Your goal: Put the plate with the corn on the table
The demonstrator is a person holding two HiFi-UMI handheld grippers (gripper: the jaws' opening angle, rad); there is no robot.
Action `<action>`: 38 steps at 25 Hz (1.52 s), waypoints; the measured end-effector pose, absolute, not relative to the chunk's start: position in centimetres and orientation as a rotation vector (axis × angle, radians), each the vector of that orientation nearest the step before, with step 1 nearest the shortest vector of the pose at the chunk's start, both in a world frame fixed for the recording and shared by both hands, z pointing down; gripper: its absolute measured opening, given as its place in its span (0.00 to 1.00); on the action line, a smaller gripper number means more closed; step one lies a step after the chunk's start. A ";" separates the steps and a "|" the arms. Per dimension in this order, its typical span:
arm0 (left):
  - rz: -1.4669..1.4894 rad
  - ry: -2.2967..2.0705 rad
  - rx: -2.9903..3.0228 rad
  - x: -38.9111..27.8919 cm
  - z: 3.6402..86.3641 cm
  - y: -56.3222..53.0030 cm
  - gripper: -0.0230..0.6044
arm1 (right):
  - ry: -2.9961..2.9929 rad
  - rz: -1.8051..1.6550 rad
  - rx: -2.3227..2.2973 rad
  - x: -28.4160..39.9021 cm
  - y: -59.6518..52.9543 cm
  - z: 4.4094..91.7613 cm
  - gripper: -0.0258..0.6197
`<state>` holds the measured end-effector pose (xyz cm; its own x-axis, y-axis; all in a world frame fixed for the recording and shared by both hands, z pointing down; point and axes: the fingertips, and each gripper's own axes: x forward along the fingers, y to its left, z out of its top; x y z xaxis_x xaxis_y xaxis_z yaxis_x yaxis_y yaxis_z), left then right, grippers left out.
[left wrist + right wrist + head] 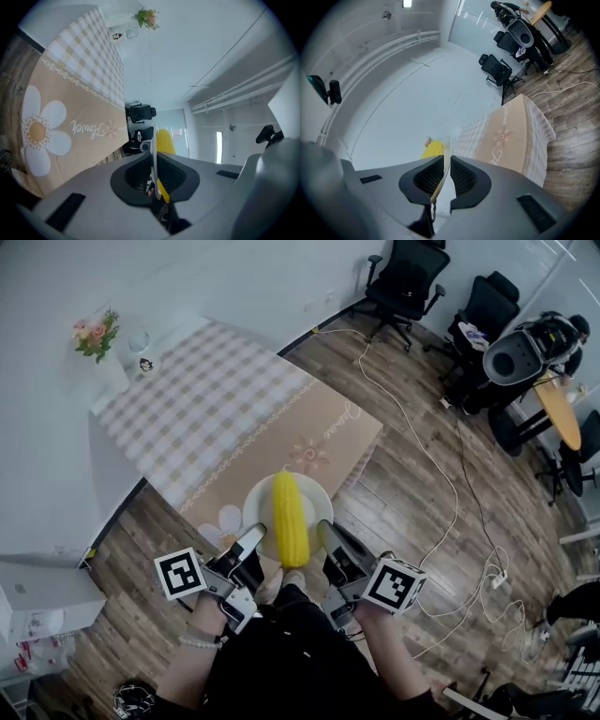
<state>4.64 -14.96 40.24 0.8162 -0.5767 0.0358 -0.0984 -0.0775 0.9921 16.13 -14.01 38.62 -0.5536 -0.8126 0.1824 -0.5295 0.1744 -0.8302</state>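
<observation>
A white plate carries a yellow corn cob lying lengthwise, held in the air over the near edge of the table. My left gripper is shut on the plate's near-left rim and my right gripper on its near-right rim. In the left gripper view the plate stands edge-on between the pads of the gripper, with the corn behind it. The right gripper view shows the same: the rim pinched in the gripper, the corn to its left.
The table has a checked cloth and a beige flowered runner. At its far corner stand a flower vase, a glass and a small cup. Office chairs and floor cables lie to the right, a white cabinet at left.
</observation>
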 end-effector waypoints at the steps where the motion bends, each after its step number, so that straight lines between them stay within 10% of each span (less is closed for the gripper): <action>1: -0.433 -0.551 1.621 4.8 40.2 -15.2 0.09 | 2.159 -1.330 -1.280 16.4 -14.3 38.8 0.15; 38: -0.507 -0.742 1.537 4.0 42.7 -21.0 0.09 | 2.276 -1.484 -1.109 15.5 -22.2 41.2 0.15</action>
<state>4.02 -20.99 42.70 0.6921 -0.7133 0.1106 -0.1564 0.0015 0.9877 15.48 -22.24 41.22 -0.6963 -0.6836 0.2187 -0.4758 0.2115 -0.8537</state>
